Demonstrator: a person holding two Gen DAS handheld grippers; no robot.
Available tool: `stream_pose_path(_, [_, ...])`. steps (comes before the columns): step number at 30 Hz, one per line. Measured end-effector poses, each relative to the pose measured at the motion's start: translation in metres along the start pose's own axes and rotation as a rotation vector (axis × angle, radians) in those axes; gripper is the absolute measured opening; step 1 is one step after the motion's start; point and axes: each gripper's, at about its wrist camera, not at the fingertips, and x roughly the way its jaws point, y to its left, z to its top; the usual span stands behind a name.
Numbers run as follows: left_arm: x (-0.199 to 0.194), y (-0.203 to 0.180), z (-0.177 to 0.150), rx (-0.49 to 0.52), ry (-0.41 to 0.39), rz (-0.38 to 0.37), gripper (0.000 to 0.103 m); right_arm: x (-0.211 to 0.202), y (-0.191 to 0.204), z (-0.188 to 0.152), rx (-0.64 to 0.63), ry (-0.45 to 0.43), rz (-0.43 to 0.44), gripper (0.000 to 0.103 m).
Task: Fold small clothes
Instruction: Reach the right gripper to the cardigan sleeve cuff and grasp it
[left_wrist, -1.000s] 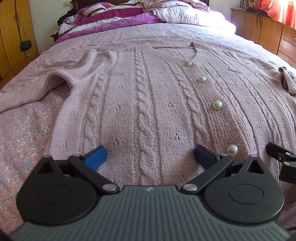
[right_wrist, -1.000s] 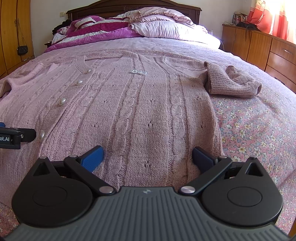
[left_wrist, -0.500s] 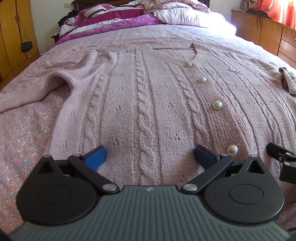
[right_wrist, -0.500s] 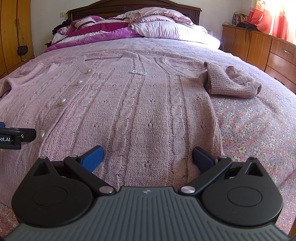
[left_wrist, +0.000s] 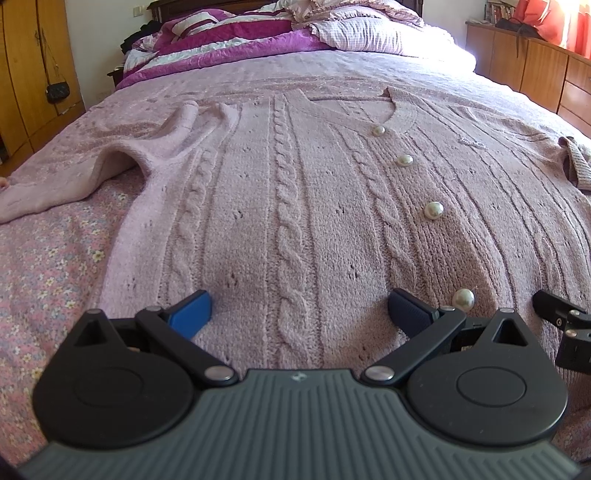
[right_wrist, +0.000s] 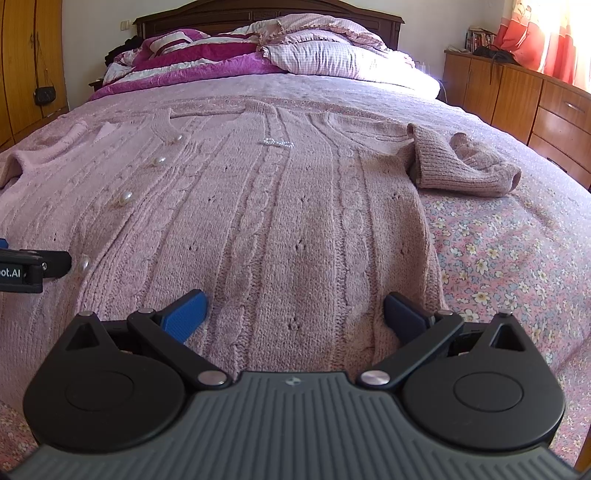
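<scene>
A pink cable-knit cardigan (left_wrist: 288, 206) with pearl buttons (left_wrist: 433, 210) lies flat, front up, on the bed; it also shows in the right wrist view (right_wrist: 280, 221). Its left sleeve (left_wrist: 92, 173) trails off to the left. Its right sleeve (right_wrist: 461, 166) is bunched at the right. My left gripper (left_wrist: 299, 312) is open and empty over the hem's left half. My right gripper (right_wrist: 293, 314) is open and empty over the hem's right half. Part of the right gripper shows at the left view's right edge (left_wrist: 561, 317).
The floral bedspread (right_wrist: 498, 251) lies bare beside the cardigan. Pillows and a purple quilt (right_wrist: 229, 62) are piled at the headboard. Wooden drawers (right_wrist: 546, 107) stand to the right, a wardrobe (left_wrist: 29, 74) to the left.
</scene>
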Motion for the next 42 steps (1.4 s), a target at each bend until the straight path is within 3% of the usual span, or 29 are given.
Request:
stream_pose_path(14, [0.007, 0.005, 0.024, -0.016, 0.142, -0.024, 0.103, -0.003, 0.001, 0.007, -0.005, 0.039, 0.025, 0.103])
stream_pose_path(22, [-0.004, 0.006, 0.038, -0.014, 0.106, -0.021, 0.103, -0.010, -0.019, 0.020, 0.030, 0.058, 0.100, 0.103])
stream_pose_path(26, [-0.006, 0.008, 0.048, -0.039, 0.067, -0.047, 0.103, -0.016, -0.039, 0.036, 0.073, -0.024, 0.072, 0.103])
stream_pose_path(33, [0.009, 0.006, 0.050, -0.030, 0.087, -0.022, 0.103, 0.001, -0.084, 0.067, 0.108, -0.089, 0.001, 0.103])
stream_pose_path(36, [0.019, 0.008, 0.044, -0.043, 0.120, -0.011, 0.103, 0.014, -0.101, 0.078, 0.119, -0.098, -0.025, 0.103])
stream_pose_path(39, [0.021, 0.007, 0.039, -0.037, 0.103, -0.005, 0.103, 0.032, -0.121, 0.089, 0.181, -0.095, -0.039, 0.102])
stream_pose_path(42, [0.022, 0.005, 0.036, -0.026, 0.088, 0.004, 0.103, 0.047, -0.133, 0.096, 0.228, -0.099, -0.054, 0.095])
